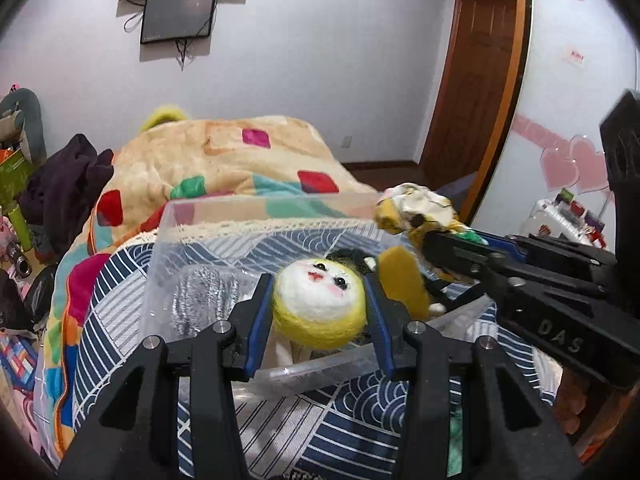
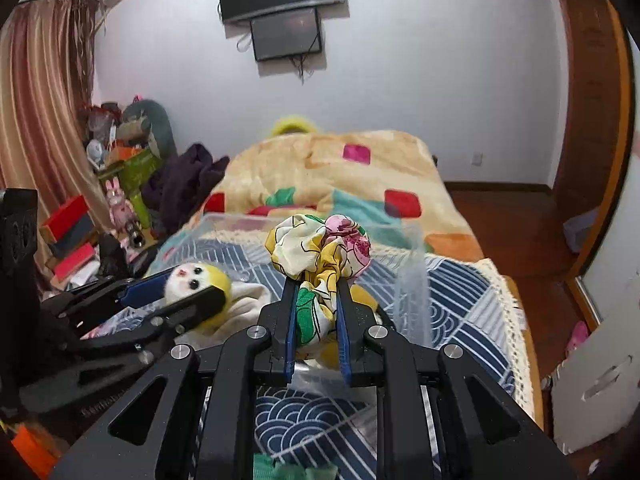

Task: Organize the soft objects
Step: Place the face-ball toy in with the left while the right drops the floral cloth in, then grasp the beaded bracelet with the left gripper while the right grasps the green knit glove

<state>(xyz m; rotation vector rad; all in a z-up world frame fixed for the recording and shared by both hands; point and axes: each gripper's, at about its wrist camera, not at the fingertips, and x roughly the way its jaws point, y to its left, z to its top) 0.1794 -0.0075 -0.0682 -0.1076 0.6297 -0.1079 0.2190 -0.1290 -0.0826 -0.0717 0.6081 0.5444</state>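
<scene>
My left gripper (image 1: pixel 318 284) is shut on a yellow and white plush doll head (image 1: pixel 320 308) and holds it over the clear plastic bin (image 1: pixel 256 208) on the bed. It also shows in the right wrist view (image 2: pixel 200 276). My right gripper (image 2: pixel 316 276) is shut on a floral fabric scrunchie (image 2: pixel 320 244), held above the bin's near right side; the scrunchie shows in the left wrist view (image 1: pixel 416 208) too. A silver scouring ball (image 1: pixel 204 300) and a yellow soft piece (image 1: pixel 404 276) lie inside the bin.
The bin stands on a blue and white patterned cover (image 2: pixel 460 292). A colourful blanket (image 2: pixel 340 172) is heaped behind it. Dark clothes (image 2: pixel 184 184) and cluttered boxes (image 2: pixel 72 224) lie at the left. A wooden door frame (image 2: pixel 592 120) is at the right.
</scene>
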